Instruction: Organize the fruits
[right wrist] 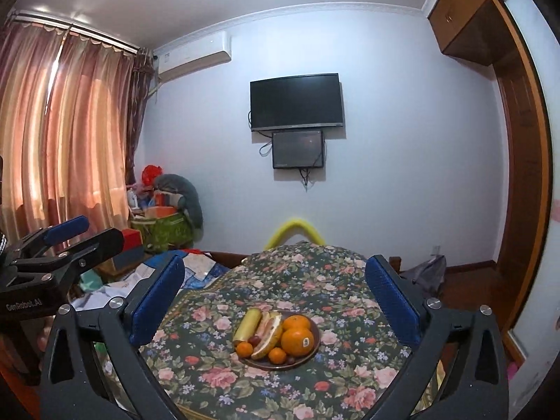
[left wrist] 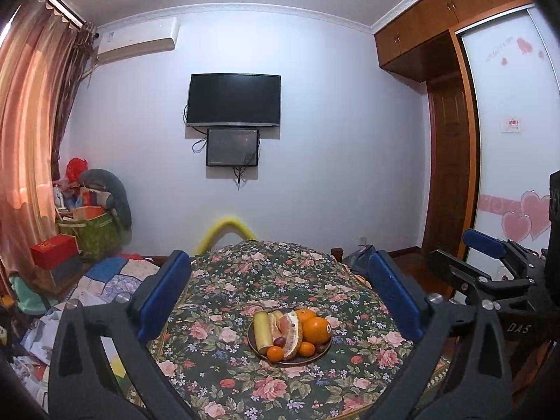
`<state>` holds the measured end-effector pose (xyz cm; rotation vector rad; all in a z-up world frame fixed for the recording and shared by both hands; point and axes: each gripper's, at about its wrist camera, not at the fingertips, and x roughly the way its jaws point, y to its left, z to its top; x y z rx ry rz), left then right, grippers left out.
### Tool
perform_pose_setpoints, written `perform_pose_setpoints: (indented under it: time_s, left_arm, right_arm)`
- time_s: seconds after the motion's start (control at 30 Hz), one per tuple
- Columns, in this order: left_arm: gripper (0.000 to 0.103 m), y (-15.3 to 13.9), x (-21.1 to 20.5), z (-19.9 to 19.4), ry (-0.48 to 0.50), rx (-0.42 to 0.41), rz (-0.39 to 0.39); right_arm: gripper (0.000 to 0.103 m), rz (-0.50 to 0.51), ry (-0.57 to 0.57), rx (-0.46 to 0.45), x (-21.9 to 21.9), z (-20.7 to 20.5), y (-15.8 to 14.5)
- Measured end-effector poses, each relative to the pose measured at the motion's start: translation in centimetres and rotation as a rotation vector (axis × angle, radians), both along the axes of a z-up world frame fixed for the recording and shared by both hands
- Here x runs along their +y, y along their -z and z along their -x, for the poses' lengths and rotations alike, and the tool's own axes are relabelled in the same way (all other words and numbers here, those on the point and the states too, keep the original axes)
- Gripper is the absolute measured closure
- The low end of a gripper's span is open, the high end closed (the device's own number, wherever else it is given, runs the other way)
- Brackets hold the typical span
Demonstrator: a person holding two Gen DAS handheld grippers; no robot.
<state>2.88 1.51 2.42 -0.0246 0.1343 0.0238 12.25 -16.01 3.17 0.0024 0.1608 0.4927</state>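
A dark round plate [left wrist: 294, 363] stands on the floral-cloth table [left wrist: 245, 280]. It holds a big stickered orange [left wrist: 316, 330], a peeled pomelo piece [left wrist: 291, 332], a yellow-green stick-shaped fruit [left wrist: 263, 330], small tangerines [left wrist: 274, 353] and some dark small fruits. My left gripper [left wrist: 280, 259] is open and empty, back from and above the plate. My right gripper [right wrist: 276, 262] is also open and empty, facing the same plate [right wrist: 280, 367]. Each wrist view shows the other gripper at its edge: the right gripper [left wrist: 465, 255] and the left gripper [right wrist: 87, 234].
A yellow padded chair back [left wrist: 227, 227] rises behind the table's far edge. Bags, boxes and cloth [left wrist: 87, 231] are piled at the left under the curtains. Two dark screens [left wrist: 233, 99] hang on the far wall. A wooden wardrobe [left wrist: 451, 175] lines the right.
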Motion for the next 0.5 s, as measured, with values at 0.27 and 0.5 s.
perform_pose_setpoints:
  time_s: [0.27, 0.5]
  left_arm:
    - [0.000, 0.23, -0.21, -0.09, 0.006, 0.009, -0.001]
    - [0.000, 0.52, -0.20, -0.24, 0.007, 0.022, -0.007]
  right_arm:
    - [0.000, -0.004, 0.012, 0.004, -0.66, 0.77, 0.10]
    - [0.000, -0.002, 0.020, 0.008, -0.93, 0.91, 0.25]
